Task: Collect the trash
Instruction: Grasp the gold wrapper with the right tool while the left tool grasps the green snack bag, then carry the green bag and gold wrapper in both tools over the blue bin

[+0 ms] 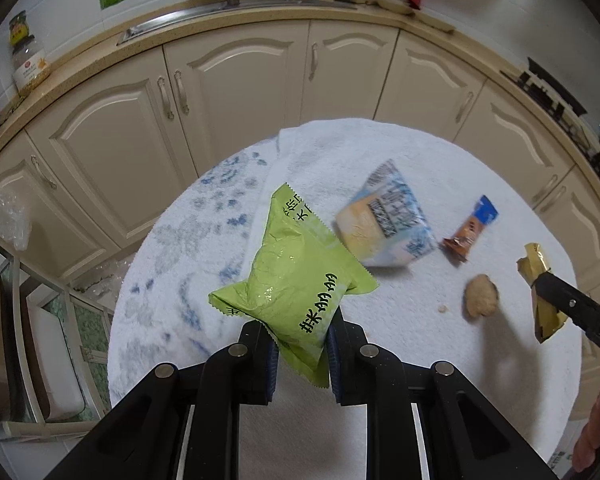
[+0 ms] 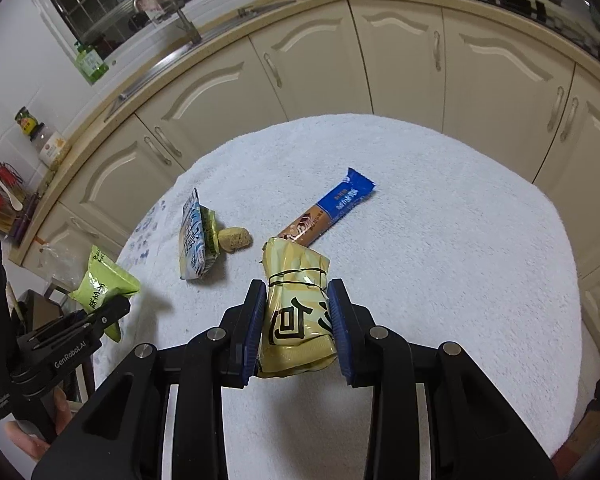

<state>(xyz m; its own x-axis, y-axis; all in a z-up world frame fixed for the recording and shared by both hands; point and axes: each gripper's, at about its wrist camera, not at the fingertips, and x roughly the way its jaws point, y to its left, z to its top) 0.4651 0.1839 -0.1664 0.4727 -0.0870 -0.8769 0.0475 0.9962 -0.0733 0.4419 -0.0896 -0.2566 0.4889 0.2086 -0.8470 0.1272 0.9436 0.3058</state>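
The left gripper (image 1: 302, 344) pinches a green snack bag (image 1: 296, 280) between its jaws, lifted above the white towel (image 1: 440, 184) that covers the round table. The right gripper (image 2: 298, 328) clamps a pale gold wrapper (image 2: 296, 304) the same way, also held off the towel. Beyond them on the towel lie a light blue packet (image 2: 192, 240), a small brown lump of food (image 2: 236, 239) just beside it, and a blue and brown bar wrapper (image 2: 328, 210). Farther back stand cream cabinet doors (image 2: 400, 52) under a counter with a sink (image 1: 236, 10).

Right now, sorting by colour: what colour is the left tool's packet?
Lime green packet, clearest in left wrist view.
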